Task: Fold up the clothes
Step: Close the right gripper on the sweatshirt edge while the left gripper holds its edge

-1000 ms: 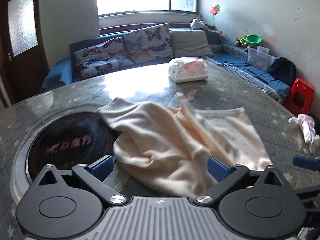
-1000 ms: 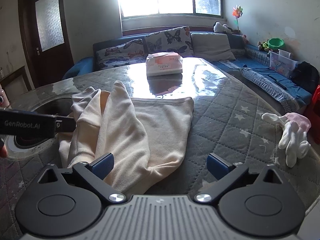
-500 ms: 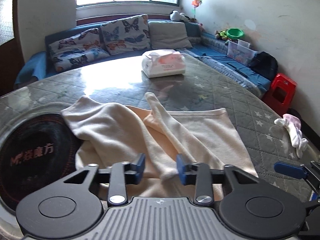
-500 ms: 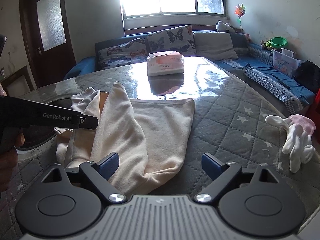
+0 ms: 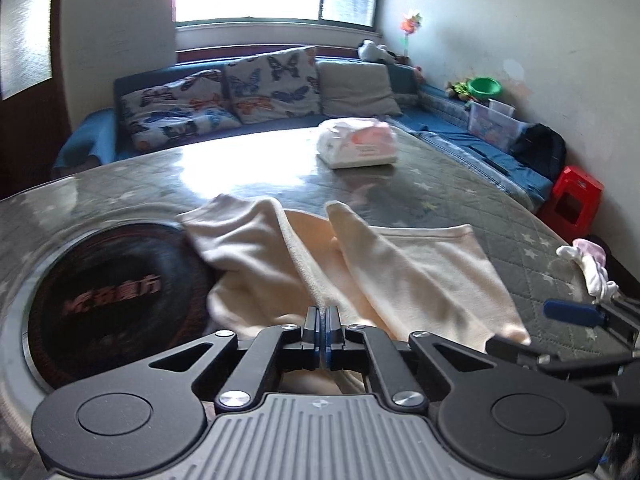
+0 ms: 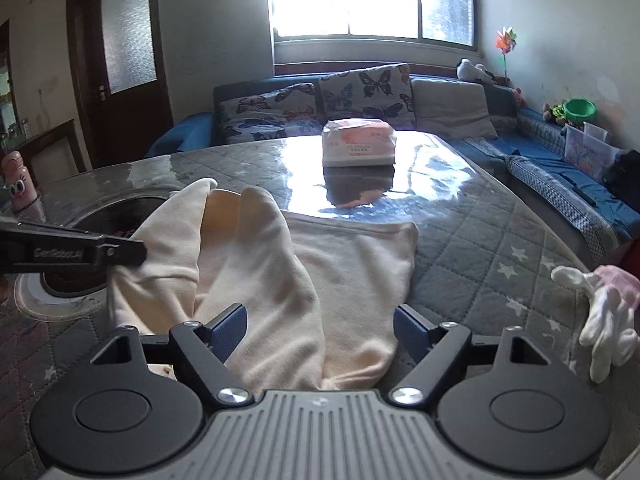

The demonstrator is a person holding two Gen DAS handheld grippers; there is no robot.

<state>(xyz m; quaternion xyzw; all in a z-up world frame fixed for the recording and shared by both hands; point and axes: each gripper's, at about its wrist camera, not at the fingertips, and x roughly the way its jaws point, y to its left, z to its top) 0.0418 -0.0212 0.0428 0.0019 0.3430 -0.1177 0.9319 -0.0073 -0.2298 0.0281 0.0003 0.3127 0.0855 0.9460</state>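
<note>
A cream garment (image 5: 400,268) lies crumpled on the quilted table, its sleeves folded over the body. My left gripper (image 5: 323,320) is shut on the near edge of the garment. It also shows in the right wrist view (image 6: 120,254) at the garment's left side. My right gripper (image 6: 320,330) is open, its jaws standing on either side of the garment's near end (image 6: 320,312). Its blue fingertip shows in the left wrist view (image 5: 572,312).
A round black cooktop (image 5: 112,292) is set in the table at the left, partly under the garment. A tissue pack (image 6: 358,148) sits at the table's far side. White gloves (image 6: 604,312) lie at the right edge. A sofa (image 6: 360,104) stands behind.
My left gripper has gone from wide open to shut on the garment's near edge. My right gripper has moved forward a little over the garment's near end and stays open.
</note>
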